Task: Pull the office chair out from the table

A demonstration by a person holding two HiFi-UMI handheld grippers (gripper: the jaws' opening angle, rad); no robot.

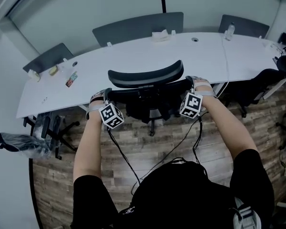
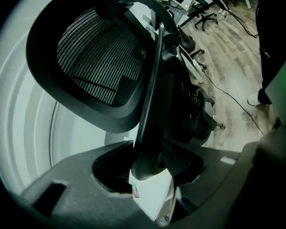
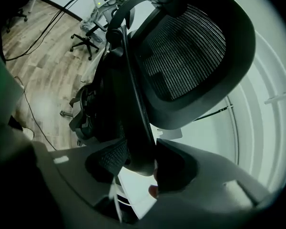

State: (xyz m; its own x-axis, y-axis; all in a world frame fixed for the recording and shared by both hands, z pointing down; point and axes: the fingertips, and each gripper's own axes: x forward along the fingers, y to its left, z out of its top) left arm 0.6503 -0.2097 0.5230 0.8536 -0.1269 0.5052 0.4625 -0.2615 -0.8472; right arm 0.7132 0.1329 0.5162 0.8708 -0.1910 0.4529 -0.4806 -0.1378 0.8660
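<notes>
A black mesh office chair is tucked under the long white table, its curved headrest toward me. My left gripper is at the left edge of the backrest and my right gripper at the right edge. In the left gripper view the backrest's black frame rim runs down between the jaws of the left gripper, which close on it. The right gripper view mirrors this: the frame rim sits gripped in the right gripper. The headrest looms above.
Grey chairs stand on the table's far side. Another black chair is at the right, a chair base at the left. A bottle and small items lie on the table. Cables trail over the wooden floor behind the chair.
</notes>
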